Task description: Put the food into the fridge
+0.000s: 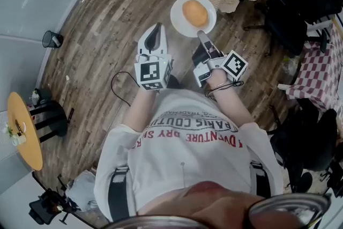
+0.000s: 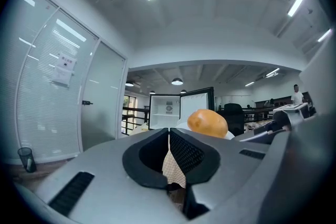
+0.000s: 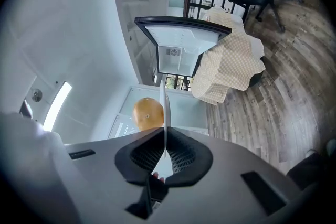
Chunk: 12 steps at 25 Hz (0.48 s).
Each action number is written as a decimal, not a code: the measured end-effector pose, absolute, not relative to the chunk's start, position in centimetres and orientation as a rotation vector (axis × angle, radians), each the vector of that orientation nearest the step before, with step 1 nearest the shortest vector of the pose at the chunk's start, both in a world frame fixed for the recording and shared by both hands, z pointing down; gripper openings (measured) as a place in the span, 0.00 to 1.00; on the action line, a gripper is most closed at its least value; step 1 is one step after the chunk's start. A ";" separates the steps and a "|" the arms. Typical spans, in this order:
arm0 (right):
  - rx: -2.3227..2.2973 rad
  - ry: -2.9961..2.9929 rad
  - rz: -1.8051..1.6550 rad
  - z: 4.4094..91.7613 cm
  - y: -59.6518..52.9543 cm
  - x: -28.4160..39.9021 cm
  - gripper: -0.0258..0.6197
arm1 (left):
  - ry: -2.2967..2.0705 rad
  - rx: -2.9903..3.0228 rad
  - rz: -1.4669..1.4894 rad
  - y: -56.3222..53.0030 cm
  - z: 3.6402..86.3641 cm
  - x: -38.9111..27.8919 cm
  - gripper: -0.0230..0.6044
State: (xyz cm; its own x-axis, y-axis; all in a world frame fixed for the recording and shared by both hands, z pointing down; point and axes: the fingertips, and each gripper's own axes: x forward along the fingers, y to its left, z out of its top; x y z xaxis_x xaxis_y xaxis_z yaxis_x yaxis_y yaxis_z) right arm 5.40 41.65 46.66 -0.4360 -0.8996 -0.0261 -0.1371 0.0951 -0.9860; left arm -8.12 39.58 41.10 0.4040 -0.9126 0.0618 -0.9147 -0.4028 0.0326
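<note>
Out over the wood floor (image 1: 107, 35), right tool (image 1: 202, 36) is clamped on the rim of the white plate (image 1: 178, 17), I guess so the round orange food (image 1: 195, 13) stays level for carrying to the open fridge (image 2: 168, 109); left tool (image 1: 156, 30) is closed on nothing, just spare

I see my left tongs (image 2: 169, 132) closed tip to tip, gripping nothing. Just beyond them is a round orange food item (image 2: 207, 122), with an open fridge (image 2: 167, 109) farther back.
</note>
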 end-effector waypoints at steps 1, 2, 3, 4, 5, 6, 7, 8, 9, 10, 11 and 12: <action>-1.025 1.676 -1.417 47.0 41.5 5.5 0.09 | -1.683 2.578 0.060 39.6 41.4 -8.0 0.08; -1.023 1.666 -1.429 47.4 41.3 5.6 0.09 | -1.683 2.577 0.069 39.5 41.7 -7.9 0.08; -1.021 1.657 -1.438 47.6 41.0 5.8 0.09 | -1.682 2.576 0.076 39.3 41.9 -7.9 0.08; -1.020 1.651 -1.444 47.9 40.7 5.8 0.09 | -1.683 2.573 0.081 39.0 42.1 -7.9 0.08; -1.019 1.648 -1.450 48.1 40.3 5.8 0.09 | -1.687 2.566 0.083 38.6 42.3 -8.1 0.08; -1.020 1.647 -1.454 48.2 39.8 5.8 0.09 | -1.693 2.559 0.081 38.0 42.4 -8.4 0.08; -1.024 1.648 -1.457 48.4 39.2 5.7 0.09 | -1.697 2.552 0.075 37.3 42.4 -8.7 0.08; -1.030 1.649 -1.459 48.5 38.5 5.6 0.09 | -1.700 2.550 0.068 36.5 42.4 -8.9 0.08; -1.035 1.649 -1.459 48.5 37.6 5.4 0.09 | -1.701 2.552 0.061 35.5 42.3 -9.2 0.08; -1.038 1.648 -1.458 48.5 36.6 5.2 0.09 | -1.701 2.558 0.055 34.4 42.1 -9.5 0.08; -1.039 1.645 -1.455 48.5 35.7 4.9 0.09 | -1.699 2.566 0.052 33.3 41.9 -9.8 0.08; -1.043 1.639 -1.450 48.5 34.7 4.8 0.09 | -1.695 2.576 0.049 32.1 41.6 -10.1 0.08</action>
